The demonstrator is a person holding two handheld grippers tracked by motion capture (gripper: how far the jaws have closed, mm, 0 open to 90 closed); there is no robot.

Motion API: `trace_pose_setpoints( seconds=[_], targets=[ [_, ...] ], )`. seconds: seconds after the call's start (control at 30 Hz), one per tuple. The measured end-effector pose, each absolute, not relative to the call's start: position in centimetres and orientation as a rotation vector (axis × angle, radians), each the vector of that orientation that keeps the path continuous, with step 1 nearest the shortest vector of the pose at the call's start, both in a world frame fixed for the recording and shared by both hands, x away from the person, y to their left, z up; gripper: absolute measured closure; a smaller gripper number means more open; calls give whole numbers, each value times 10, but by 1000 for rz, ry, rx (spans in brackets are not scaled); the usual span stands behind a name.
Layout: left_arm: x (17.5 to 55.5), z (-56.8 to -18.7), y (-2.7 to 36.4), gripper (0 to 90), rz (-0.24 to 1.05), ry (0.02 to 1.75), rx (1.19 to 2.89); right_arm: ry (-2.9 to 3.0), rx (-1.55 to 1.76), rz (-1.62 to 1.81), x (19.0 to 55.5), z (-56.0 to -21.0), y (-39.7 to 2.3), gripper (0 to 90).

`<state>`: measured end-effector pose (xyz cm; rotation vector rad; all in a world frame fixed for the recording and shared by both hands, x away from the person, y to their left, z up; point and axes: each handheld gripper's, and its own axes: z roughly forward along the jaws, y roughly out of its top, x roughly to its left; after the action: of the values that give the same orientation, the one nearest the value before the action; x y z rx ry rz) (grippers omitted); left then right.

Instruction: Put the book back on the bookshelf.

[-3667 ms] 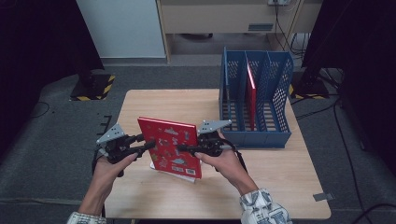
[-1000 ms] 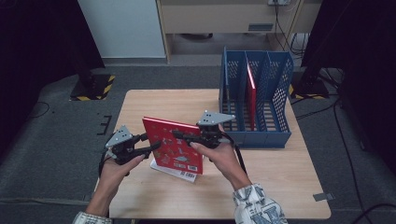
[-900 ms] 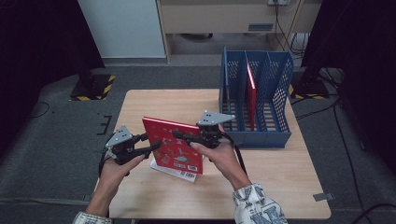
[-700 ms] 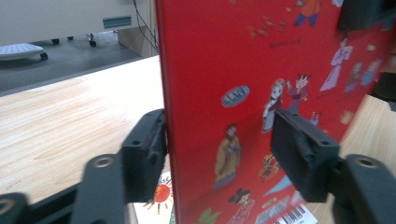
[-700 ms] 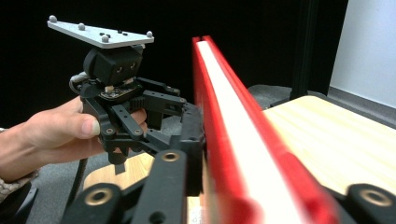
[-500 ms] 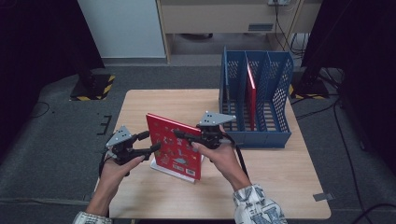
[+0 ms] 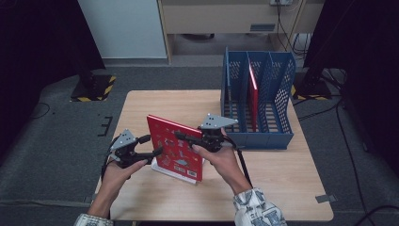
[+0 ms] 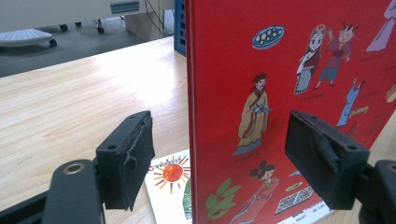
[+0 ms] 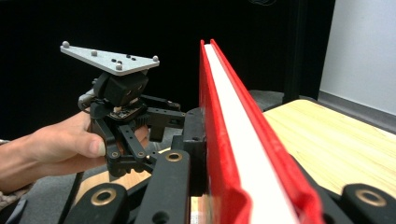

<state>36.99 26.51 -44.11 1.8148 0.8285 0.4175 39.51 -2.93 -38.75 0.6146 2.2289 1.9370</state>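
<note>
Red book (image 7: pixel 175 148): upright on desk (image 7: pixel 277 174), clenched in right gripper (image 7: pixel 186 138). Left gripper (image 7: pixel 153 146): jaws just opened, straddling book's left edge, pads clear.

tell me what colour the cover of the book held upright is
Red, printed with small cartoon figures in traditional dress. The book shows best in the left gripper view.

High view looks down; gripper views close, sharing red book (image 7: pixel 175 149).
</note>
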Motion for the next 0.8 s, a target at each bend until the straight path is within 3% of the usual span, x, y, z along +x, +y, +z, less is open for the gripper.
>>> trace_pose_setpoints(
  seconds=[0.23,0.43,0.8],
  targets=[
    [372,-446,278,228,440,857,1816,2214,632,1936,392,-385,-30,797],
    [376,-462,285,206,543,931,1917,2167,673,1920,395,-380,-39,798],
    [384,-481,293,53,560,1037,1977,2102,728,1899,395,-368,-57,798]
  ],
)
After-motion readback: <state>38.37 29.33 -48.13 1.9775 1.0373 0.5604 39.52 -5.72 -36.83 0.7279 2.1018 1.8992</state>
